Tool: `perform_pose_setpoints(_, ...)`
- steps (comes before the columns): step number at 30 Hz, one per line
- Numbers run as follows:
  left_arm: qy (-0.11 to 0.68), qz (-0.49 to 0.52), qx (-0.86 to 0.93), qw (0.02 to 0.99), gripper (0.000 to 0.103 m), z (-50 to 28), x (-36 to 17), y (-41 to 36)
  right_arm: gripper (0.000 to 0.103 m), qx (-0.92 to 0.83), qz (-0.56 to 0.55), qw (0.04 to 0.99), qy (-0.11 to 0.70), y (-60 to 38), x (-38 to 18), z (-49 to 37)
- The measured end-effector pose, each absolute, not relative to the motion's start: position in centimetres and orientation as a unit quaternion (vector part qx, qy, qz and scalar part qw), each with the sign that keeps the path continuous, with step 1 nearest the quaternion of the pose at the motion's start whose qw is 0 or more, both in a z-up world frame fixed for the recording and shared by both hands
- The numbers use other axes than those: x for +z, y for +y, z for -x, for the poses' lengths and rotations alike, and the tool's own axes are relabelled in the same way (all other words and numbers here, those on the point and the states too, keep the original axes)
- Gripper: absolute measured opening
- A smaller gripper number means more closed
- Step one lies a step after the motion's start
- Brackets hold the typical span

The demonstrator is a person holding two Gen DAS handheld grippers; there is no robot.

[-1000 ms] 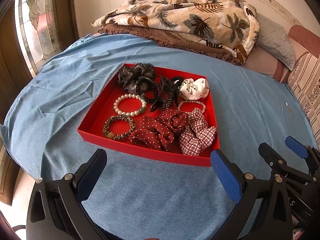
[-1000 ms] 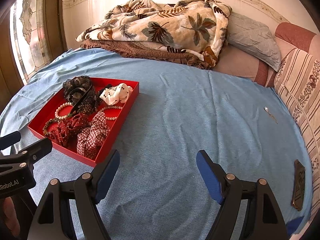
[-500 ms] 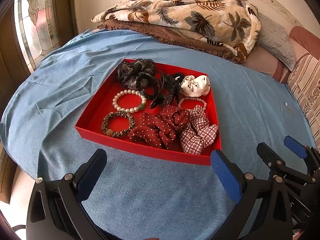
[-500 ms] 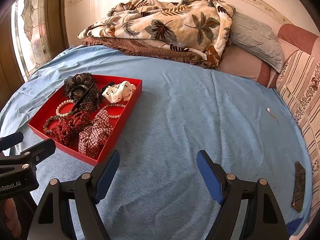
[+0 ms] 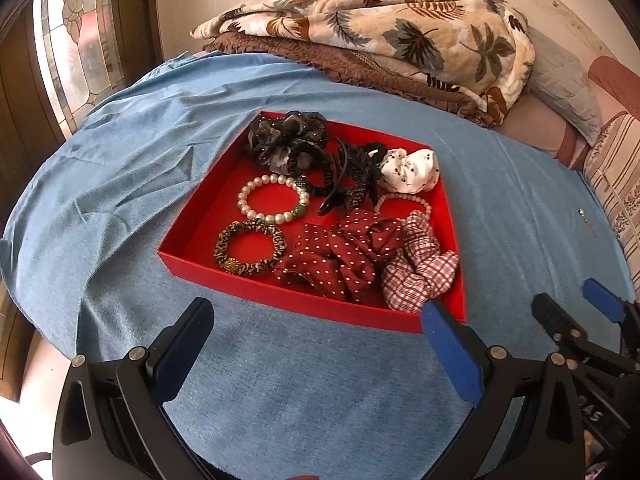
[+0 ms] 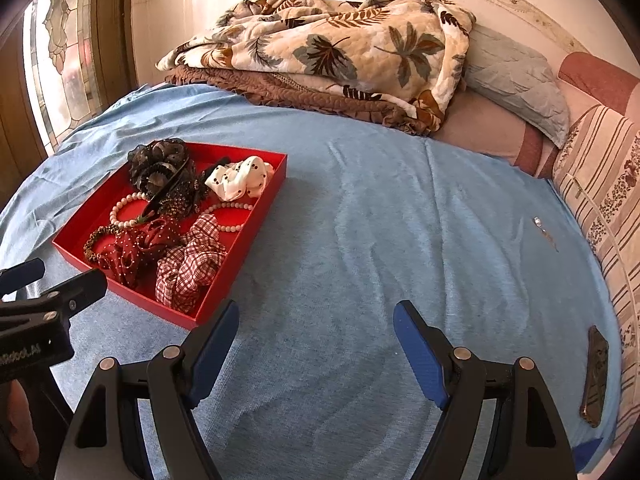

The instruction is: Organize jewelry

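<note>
A red tray (image 5: 192,220) lies on the blue bedsheet (image 5: 100,184) and also shows in the right wrist view (image 6: 256,224). It holds a pearl bracelet (image 5: 245,194), a leopard-print bracelet (image 5: 224,240), a red dotted scrunchie (image 5: 332,256), a checked scrunchie (image 5: 420,272), a white dotted scrunchie (image 5: 412,170), a black hair claw (image 5: 352,184), a dark frilly scrunchie (image 5: 280,140) and a second pearl bracelet (image 5: 404,198). My left gripper (image 5: 316,334) is open and empty, just in front of the tray. My right gripper (image 6: 316,334) is open and empty over bare sheet, right of the tray.
A folded leaf-print quilt (image 5: 380,28) and pillows (image 6: 516,80) lie at the back. A small earring-like item (image 6: 540,226) and a dark flat object (image 6: 596,376) lie on the sheet at the right. A stained-glass window (image 5: 68,40) is at the left.
Both grippers have shifted slightly, so the tray sits a little lower and closer in the views. Both stay open and empty; the tray's contents are unchanged.
</note>
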State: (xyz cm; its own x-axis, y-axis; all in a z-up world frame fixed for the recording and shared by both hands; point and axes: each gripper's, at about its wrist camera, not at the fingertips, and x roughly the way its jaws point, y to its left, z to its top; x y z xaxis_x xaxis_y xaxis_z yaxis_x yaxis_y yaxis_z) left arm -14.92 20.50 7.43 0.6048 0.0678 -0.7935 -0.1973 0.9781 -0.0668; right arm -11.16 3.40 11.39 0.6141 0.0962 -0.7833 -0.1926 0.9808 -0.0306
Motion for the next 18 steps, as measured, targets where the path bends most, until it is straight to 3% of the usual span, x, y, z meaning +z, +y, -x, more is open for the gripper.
perform_pose_setpoints(18, 0.433, 0.056, 0.087, 0.895, 0.103, 14.2, 7.5, 20.3, 0.086, 0.077, 0.061, 0.902, 0.419, 1.9, 13.1, 12.5)
